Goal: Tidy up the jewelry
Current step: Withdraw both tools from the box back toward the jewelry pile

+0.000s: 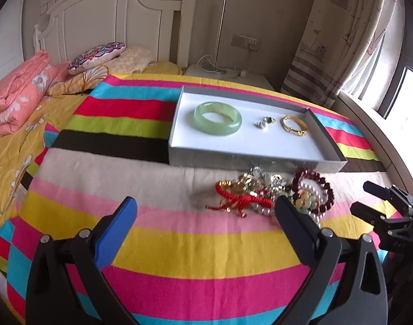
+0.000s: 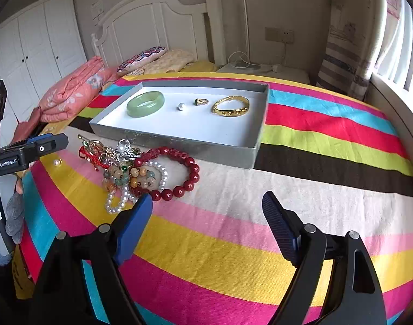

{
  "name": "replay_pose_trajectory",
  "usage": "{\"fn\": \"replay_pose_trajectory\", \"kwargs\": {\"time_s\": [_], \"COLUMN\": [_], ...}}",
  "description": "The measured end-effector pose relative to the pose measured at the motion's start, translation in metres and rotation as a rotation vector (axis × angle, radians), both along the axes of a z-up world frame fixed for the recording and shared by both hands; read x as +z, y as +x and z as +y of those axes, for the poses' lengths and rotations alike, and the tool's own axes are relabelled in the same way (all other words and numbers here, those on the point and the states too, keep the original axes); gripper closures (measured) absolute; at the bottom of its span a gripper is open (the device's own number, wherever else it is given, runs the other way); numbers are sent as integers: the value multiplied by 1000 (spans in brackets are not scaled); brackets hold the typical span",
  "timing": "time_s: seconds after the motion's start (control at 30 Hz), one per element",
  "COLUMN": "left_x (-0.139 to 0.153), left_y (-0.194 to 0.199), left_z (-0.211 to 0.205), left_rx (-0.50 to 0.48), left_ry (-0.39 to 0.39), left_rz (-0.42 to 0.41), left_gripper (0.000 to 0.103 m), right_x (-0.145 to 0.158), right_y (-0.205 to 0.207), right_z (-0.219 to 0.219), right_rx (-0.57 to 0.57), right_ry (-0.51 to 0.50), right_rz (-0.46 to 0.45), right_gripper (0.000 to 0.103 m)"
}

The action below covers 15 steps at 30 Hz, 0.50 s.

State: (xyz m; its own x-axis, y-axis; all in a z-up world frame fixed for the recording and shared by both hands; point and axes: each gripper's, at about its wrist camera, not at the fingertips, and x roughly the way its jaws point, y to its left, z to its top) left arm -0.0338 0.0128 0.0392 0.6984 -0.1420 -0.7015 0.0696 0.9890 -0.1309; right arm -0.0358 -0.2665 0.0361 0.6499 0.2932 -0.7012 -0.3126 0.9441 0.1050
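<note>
Jade bangle (image 1: 218,118) lies in tray (image 1: 328,138); both claws gape, empty

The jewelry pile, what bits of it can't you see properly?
- Left wrist view: the left gripper finger covers the near right of the pile, over some pearls.
- Right wrist view: the right gripper finger hides the pile's near edge.
- Both views: the tangled middle is too jumbled to count pieces.
- The small rings in the tray are too tiny for detail.
</note>
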Motion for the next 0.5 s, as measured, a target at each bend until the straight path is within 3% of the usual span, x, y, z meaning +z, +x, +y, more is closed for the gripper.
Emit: {"fn": "replay_pose_trajectory", "kwargs": {"time_s": [0.13,0.27,0.43,0.5], "left_x": [-21,-22,-34,-35], "left_y": [-10,-13,3,3], "left_z": [5,4,1,2], "left_rx": [-19,-63,-83,-85], "left_ry": [-11,-40,-71,-81], "left_rz": [13,0,98,98], "left_gripper": [2,2,2,2], "right_x": [-2,-3,-4,-6], "right_y": [-4,-1,6,13], "right_z": [23,41,65,74], "right_rx": [71,115,186,206], "right_ry": [-33,-41,-51,-60], "right_rz": [-13,-4,12,31], "right_gripper": [27,34,38,38]}}
